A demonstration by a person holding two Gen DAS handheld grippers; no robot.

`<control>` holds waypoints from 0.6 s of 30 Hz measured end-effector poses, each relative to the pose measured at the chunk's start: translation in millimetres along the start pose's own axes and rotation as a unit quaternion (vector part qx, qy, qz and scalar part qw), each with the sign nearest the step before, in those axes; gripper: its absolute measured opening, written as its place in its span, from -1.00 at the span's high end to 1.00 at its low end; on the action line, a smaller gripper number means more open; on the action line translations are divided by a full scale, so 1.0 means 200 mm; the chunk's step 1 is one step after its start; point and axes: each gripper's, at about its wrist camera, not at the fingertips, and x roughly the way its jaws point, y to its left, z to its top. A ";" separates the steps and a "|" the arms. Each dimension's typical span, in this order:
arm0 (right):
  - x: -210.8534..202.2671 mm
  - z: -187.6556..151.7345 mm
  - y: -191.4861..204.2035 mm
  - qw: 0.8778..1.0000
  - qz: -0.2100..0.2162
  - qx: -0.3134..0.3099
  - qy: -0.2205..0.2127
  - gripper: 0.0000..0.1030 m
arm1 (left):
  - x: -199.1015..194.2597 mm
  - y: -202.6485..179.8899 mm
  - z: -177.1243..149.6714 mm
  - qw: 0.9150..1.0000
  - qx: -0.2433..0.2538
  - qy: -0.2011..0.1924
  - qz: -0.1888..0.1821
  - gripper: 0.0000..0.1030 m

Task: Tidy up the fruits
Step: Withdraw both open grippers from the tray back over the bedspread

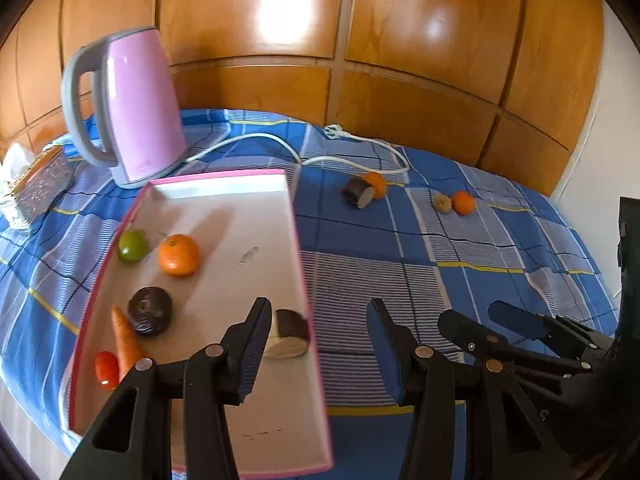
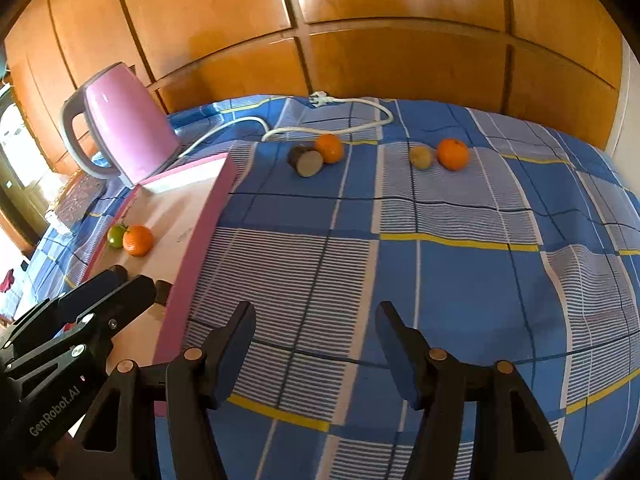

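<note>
Now both grippers, left gripper (image 1: 320,336) and right gripper (image 2: 316,336), stand apart and empty. Loose fruit, like the orange (image 2: 452,154), lies upper right on the bed (image 2: 440,280); approach low, close gently, carry to the tray (image 1: 256,216).

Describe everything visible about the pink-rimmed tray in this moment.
The tray is a shallow rectangle with a white floor and pink outer walls, lying flat on the blue checked cloth just in front of the pink kettle. It holds a green fruit, an orange, a dark round fruit, a carrot, a small red fruit and a cut dark-skinned piece. Faint smudges mark its floor.
</note>
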 end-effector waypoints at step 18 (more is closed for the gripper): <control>0.09 0.07 -0.24 0.999 -0.020 0.038 0.004 -0.22 | 0.24 -0.17 0.16 0.999 0.024 0.025 -0.014 0.04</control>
